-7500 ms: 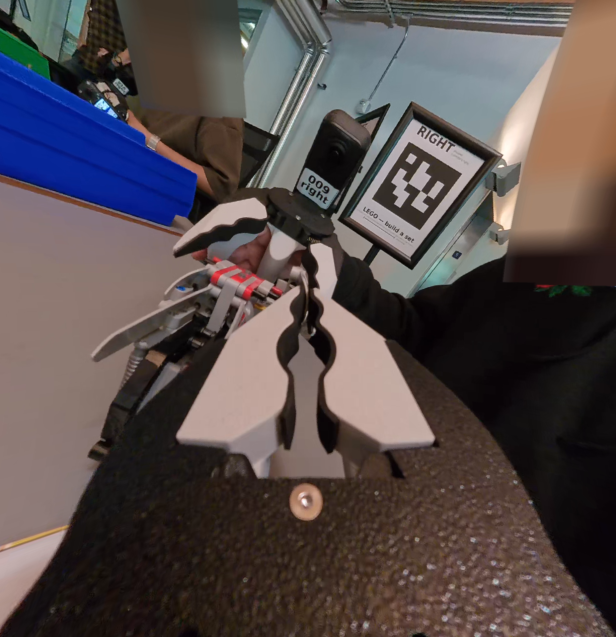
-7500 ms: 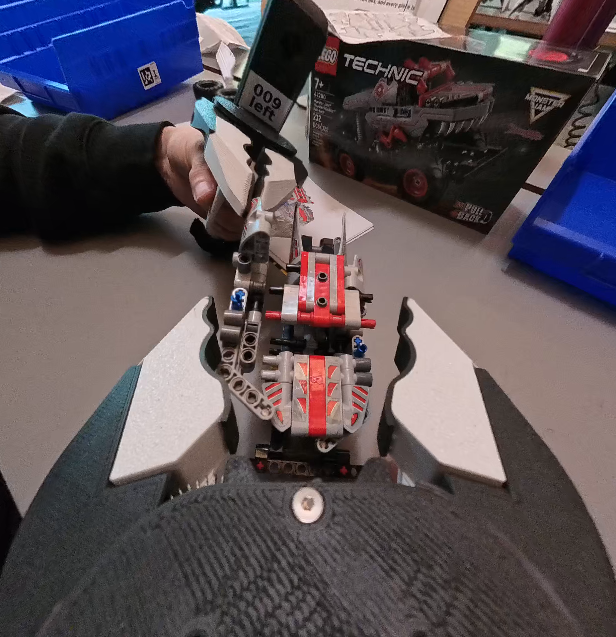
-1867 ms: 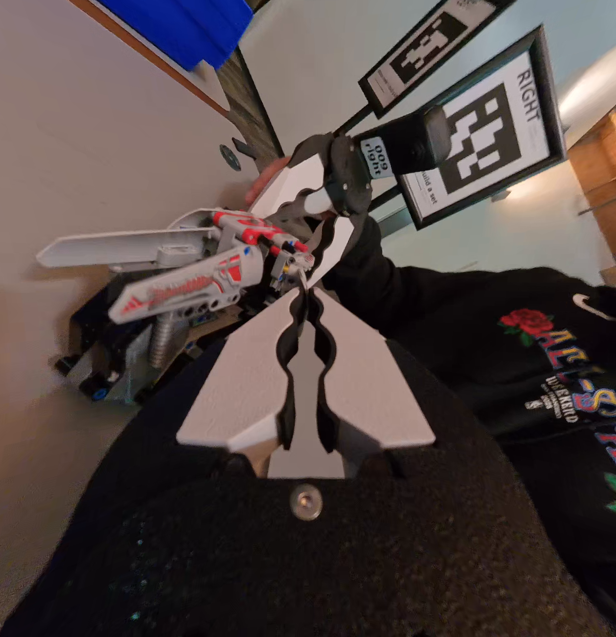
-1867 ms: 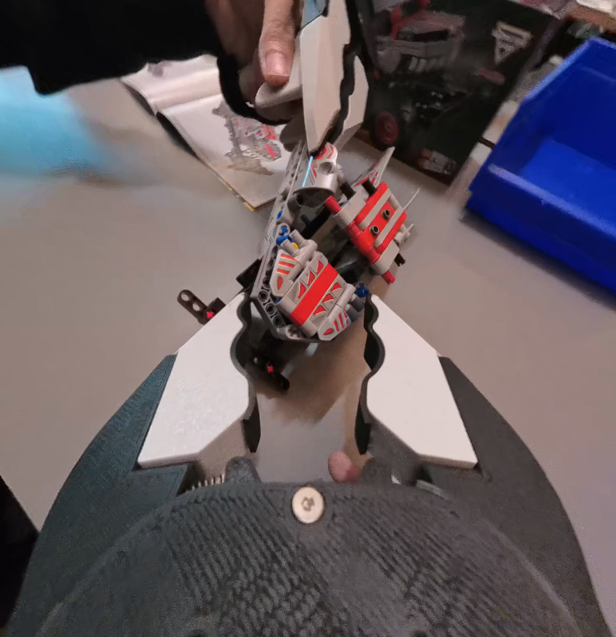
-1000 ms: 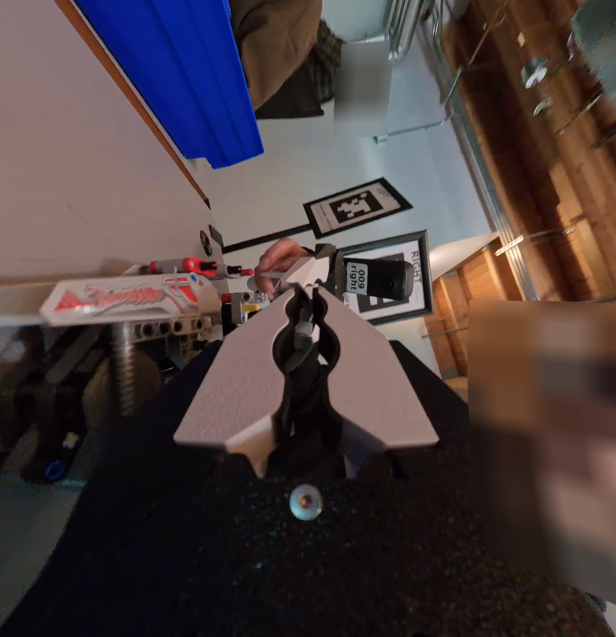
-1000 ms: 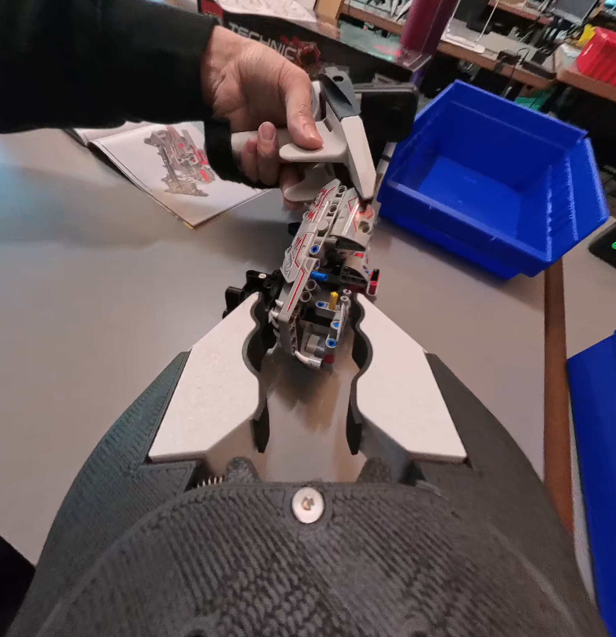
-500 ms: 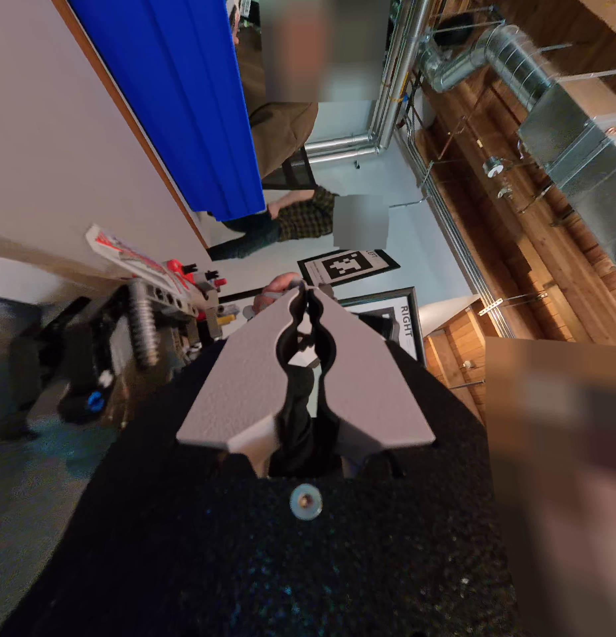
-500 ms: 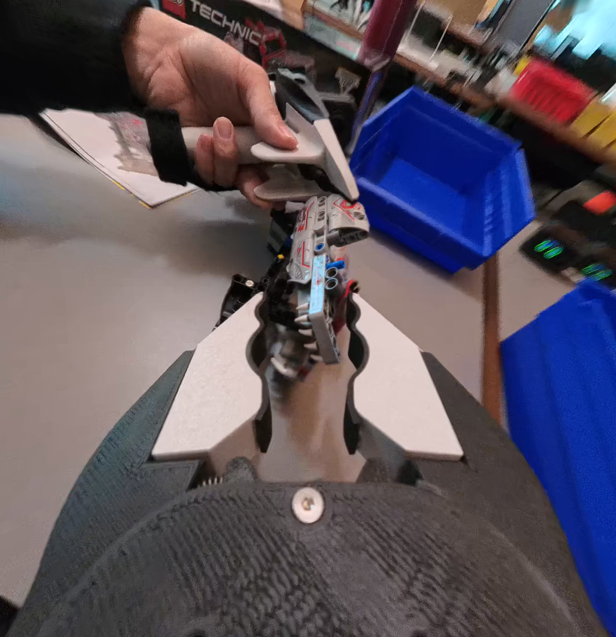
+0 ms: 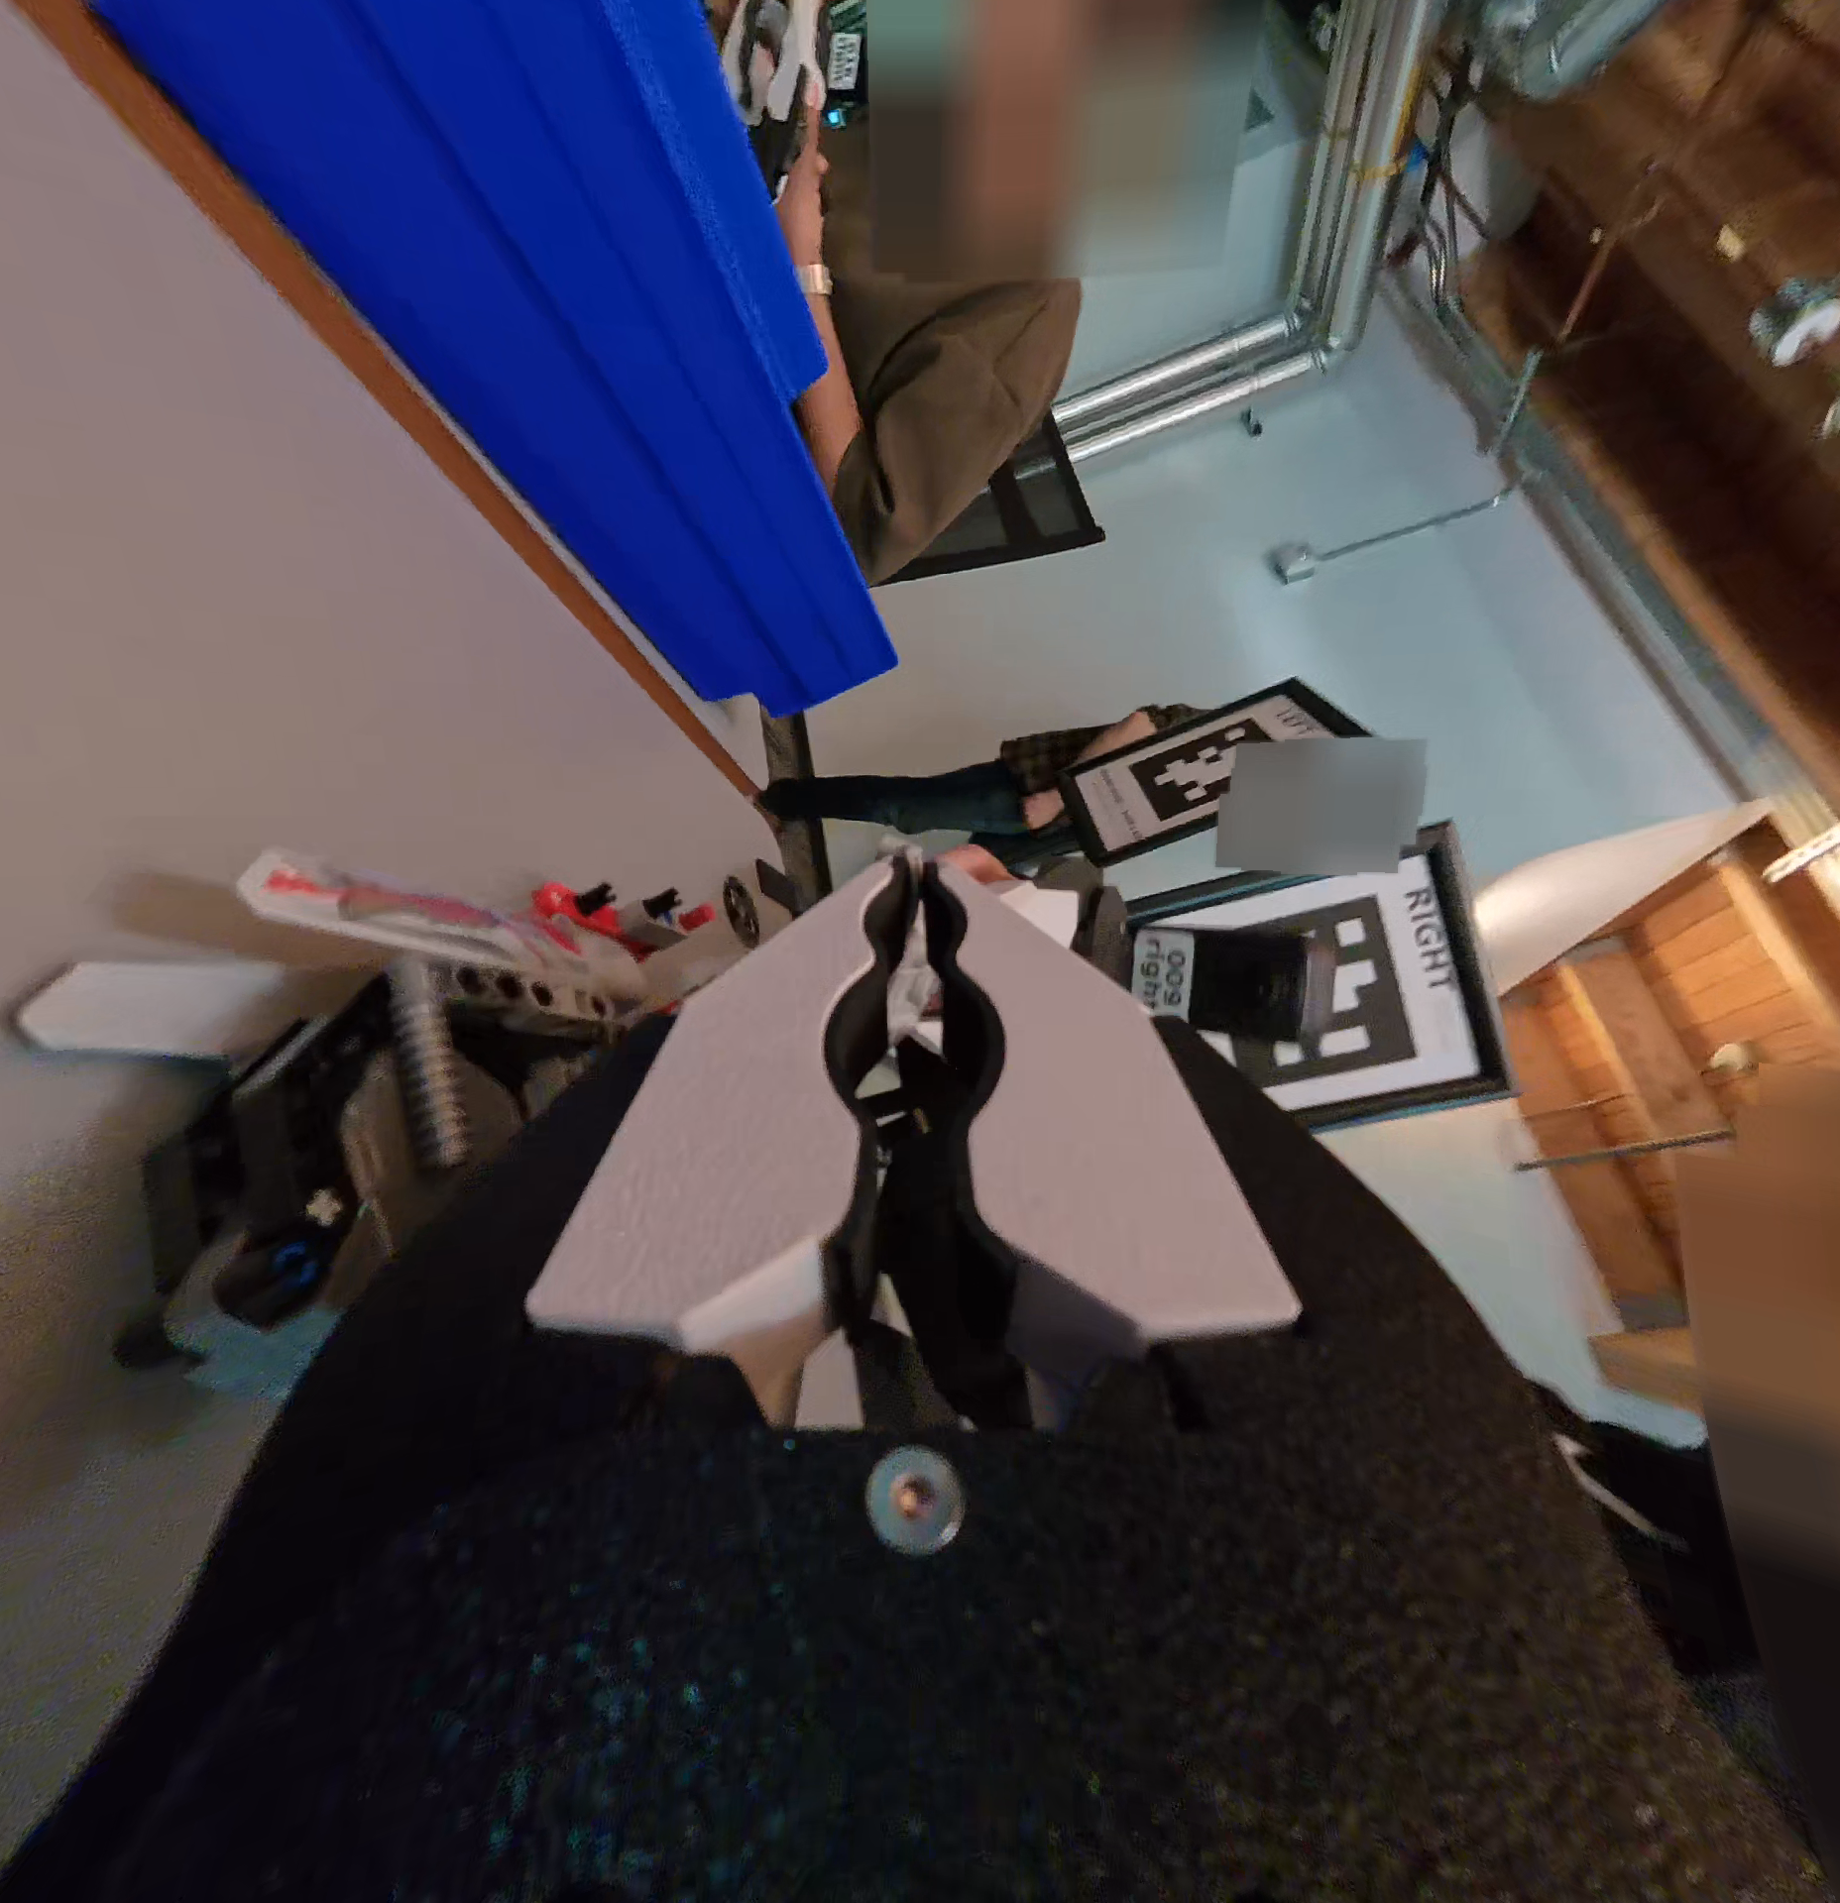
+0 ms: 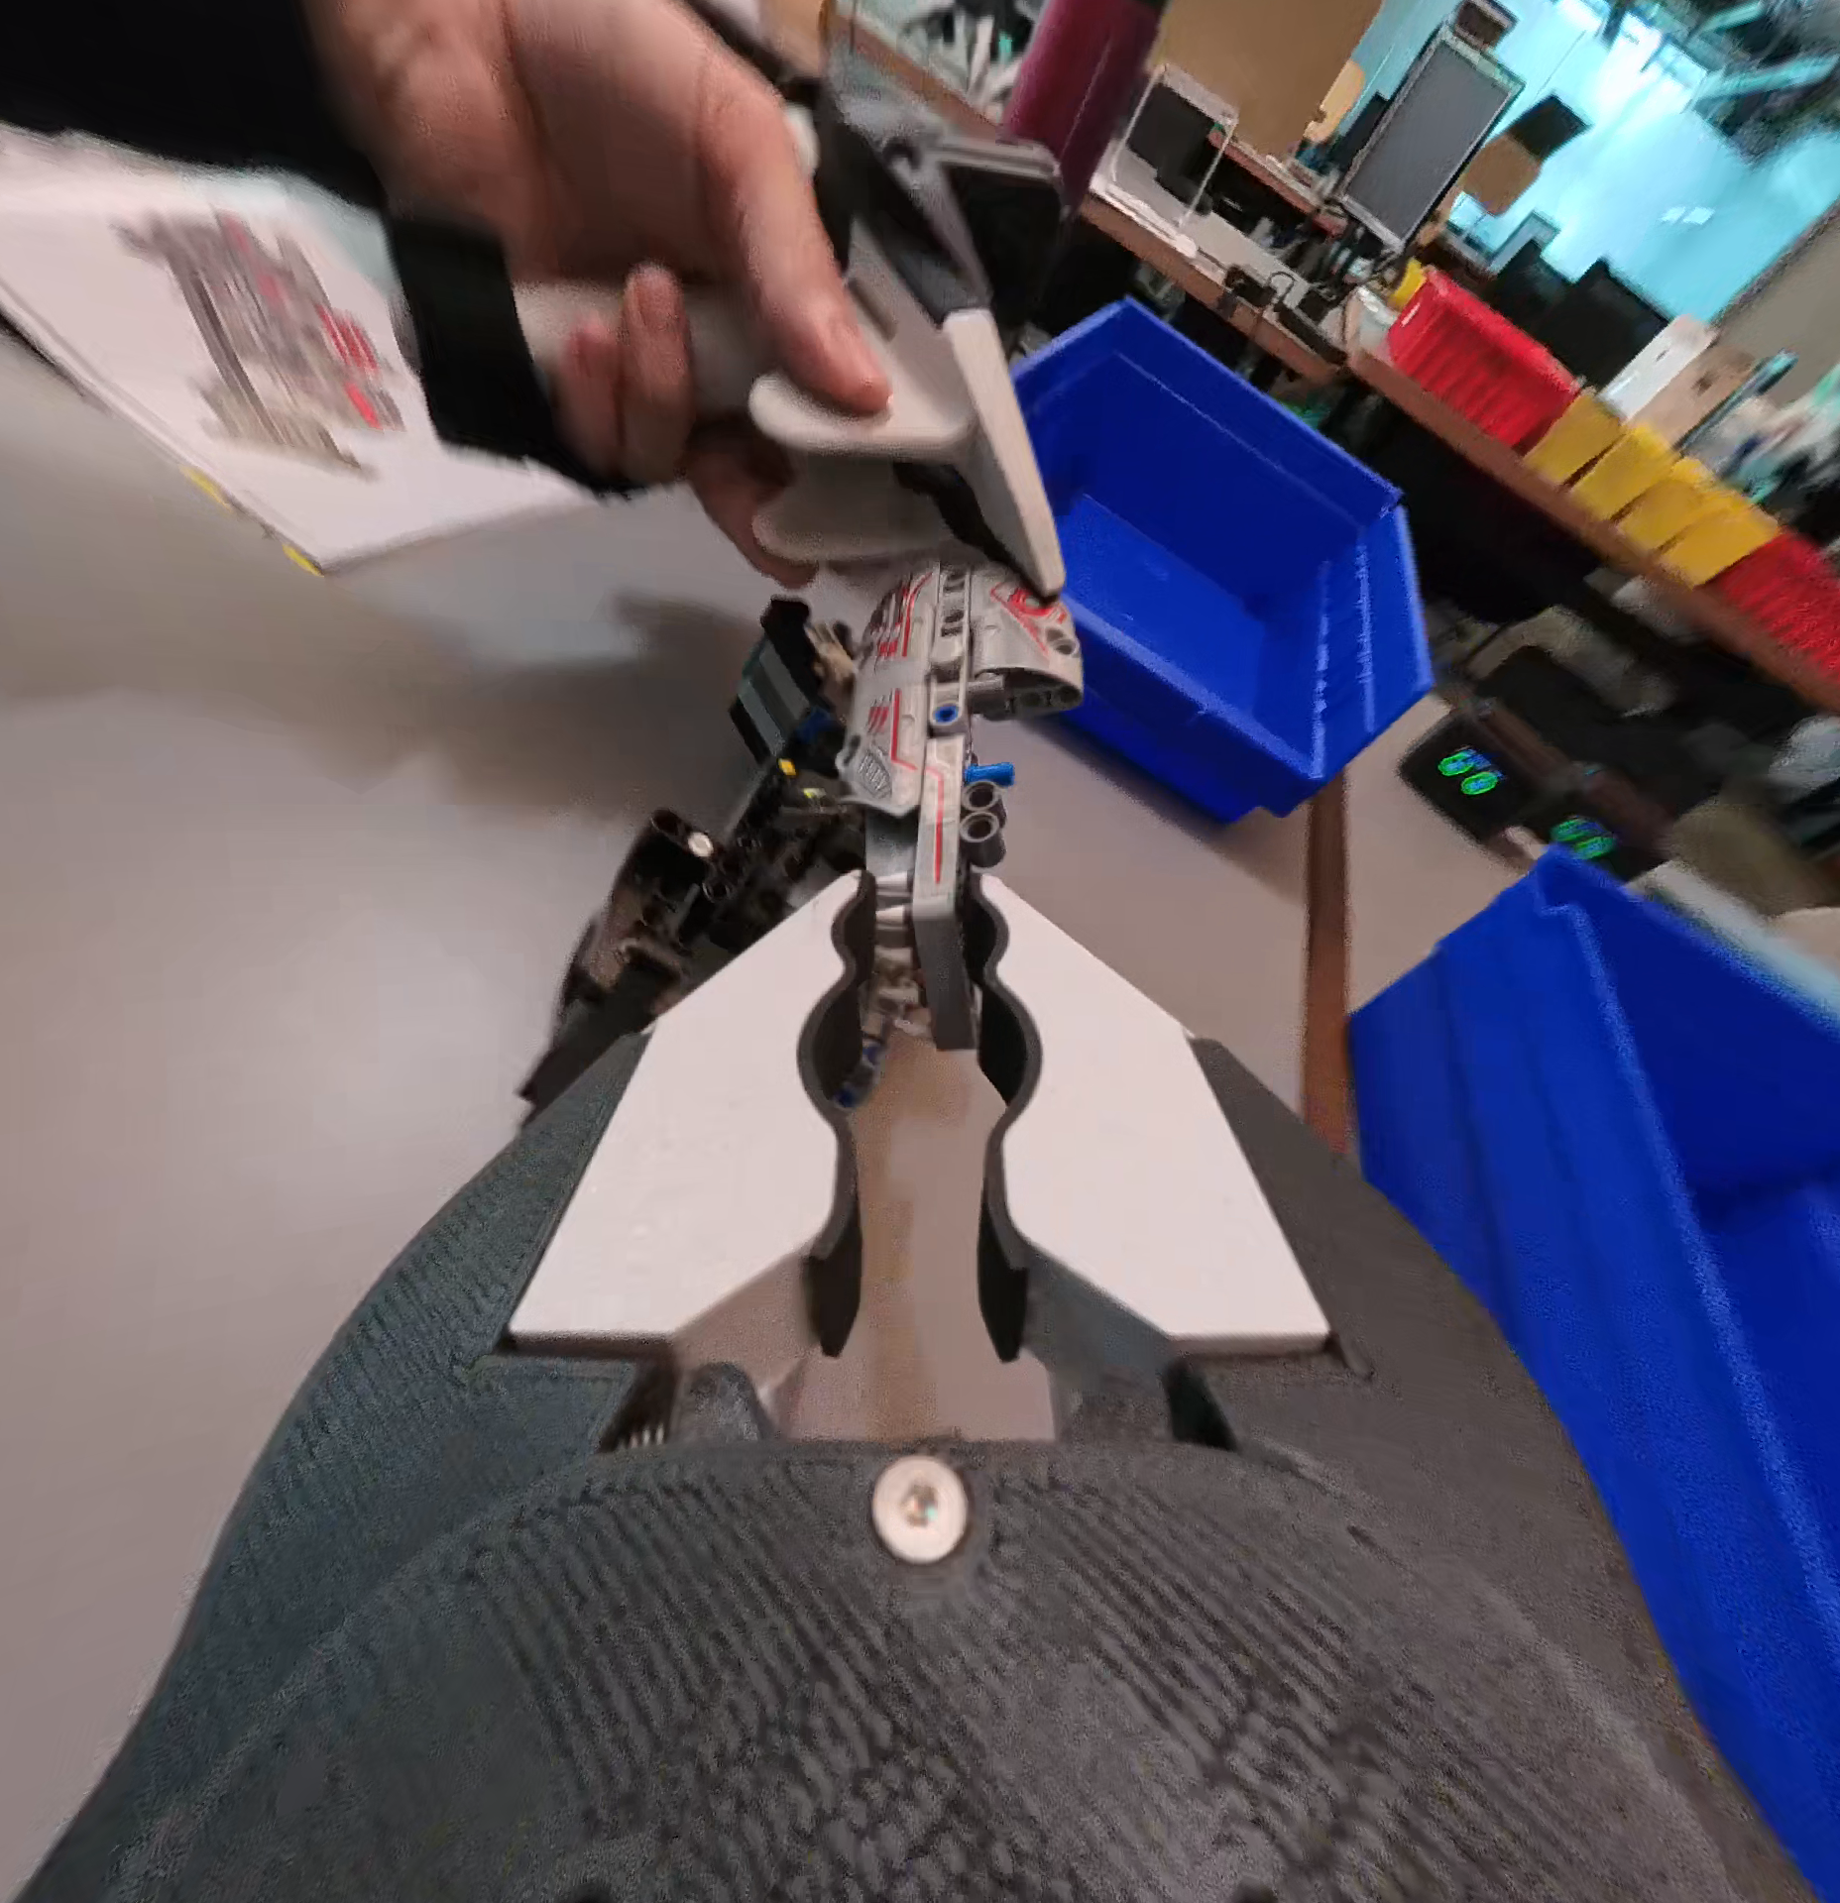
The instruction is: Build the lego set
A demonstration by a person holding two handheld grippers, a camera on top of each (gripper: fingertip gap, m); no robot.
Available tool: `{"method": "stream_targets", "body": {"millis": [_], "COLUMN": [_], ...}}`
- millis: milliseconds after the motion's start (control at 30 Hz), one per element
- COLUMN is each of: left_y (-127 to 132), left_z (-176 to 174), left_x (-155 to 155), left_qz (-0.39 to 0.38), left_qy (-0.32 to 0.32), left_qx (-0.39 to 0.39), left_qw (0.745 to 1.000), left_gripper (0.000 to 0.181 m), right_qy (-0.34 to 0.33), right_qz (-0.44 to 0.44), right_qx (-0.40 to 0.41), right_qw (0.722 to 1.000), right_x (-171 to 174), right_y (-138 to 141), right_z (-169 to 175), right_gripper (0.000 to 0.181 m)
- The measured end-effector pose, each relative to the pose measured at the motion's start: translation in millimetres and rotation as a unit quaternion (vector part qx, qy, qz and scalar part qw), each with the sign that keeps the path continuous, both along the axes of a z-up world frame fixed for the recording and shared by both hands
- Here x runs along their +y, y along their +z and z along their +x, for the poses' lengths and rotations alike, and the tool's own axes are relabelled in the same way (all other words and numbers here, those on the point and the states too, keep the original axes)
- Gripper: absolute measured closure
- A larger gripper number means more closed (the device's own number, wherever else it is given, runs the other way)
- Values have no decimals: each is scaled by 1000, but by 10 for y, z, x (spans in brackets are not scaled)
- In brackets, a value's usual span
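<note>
On the grey worktop, the lego model is now standing nearly on edge, whereas several seconds ago it was lying flat with its red-and-grey top facing up. The right claw, which was spread wide around the model then and half a second ago was still narrowing, is now pinching a grey beam at the model's near end between its tips. The left claw, gripped by a hand, has swung from the far side of the model to above it and is now pressing its tips against the curved grey panel at the upper end.

From the left wrist view, the left claw is showing its fingers almost together, with a pale sliver between the pads; whether that sliver is a lego part in its grip or something behind it is hard to tell. The model is sitting to the left of these tips, its spring and red pins blurred by motion.

Beyond the model, a blue bin is resting on the worktop, a second blue bin is being cut off by the right edge, and an open instruction booklet is lying at upper left, smeared by blur. The model's dark chassis is partly hiding behind the right claw's left finger.
</note>
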State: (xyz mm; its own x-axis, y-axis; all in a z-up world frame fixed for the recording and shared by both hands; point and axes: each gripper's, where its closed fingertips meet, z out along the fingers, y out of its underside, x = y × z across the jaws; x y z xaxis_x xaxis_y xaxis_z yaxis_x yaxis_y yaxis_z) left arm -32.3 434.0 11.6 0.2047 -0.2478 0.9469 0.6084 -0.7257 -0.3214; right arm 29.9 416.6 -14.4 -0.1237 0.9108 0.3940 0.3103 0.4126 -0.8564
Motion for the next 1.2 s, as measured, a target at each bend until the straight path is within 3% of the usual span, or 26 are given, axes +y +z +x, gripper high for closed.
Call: {"method": "stream_targets", "body": {"millis": [167, 233, 300, 367, 467, 533, 733, 800, 900, 1033, 1200], "left_y": [69, 14, 6, 37, -99, -208, -458, -485, -474, -331, -396], "left_z": [6, 12, 33, 117, 278, 368, 523, 571, 680, 661, 634], "left_x": [54, 52, 13, -80, -230, -268, -140, -79, -78, -8, 95], "left_qz": [77, 112, 172, 256, 338, 355, 338, 330, 319, 303, 290], "left_qy": [4, -3, -14, -34, -99, -134, -176, -177, -197, -225, -321], "left_qx": [96, 183, 279, 386, 564, 635, 737, 746, 723, 685, 645], "left_qw": [992, 977, 945, 886, 747, 673, 559, 551, 580, 623, 630], "left_gripper": [178, 173, 171, 164, 151, 143, 146, 148, 153, 156, 160], "right_qy": [-9, -19, -38, -52, -64, -78, -93, -104, -107, -86, -77], "right_qz": [-178, -212, -241, -273, -330, -340, -358, -376, -394, -339, -347], "right_qx": [17, 17, 15, 21, 61, 67, 75, 76, 86, 71, 67], "right_qw": [984, 977, 970, 960, 940, 935, 926, 917, 909, 934, 932], "right_x": [46, 66, 95, 118, 170, 214, 183, 203, 236, 208, 286], "right_y": [46, 4, -59, -100, -35, -63, -131, -137, -139, -177, -160], "right_z": [56, 79, 106, 129, 154, 155, 86, 68, 42, 19, -2], "right_gripper": [168, 168, 169, 170, 173, 173, 173, 173, 173, 173, 173]}}
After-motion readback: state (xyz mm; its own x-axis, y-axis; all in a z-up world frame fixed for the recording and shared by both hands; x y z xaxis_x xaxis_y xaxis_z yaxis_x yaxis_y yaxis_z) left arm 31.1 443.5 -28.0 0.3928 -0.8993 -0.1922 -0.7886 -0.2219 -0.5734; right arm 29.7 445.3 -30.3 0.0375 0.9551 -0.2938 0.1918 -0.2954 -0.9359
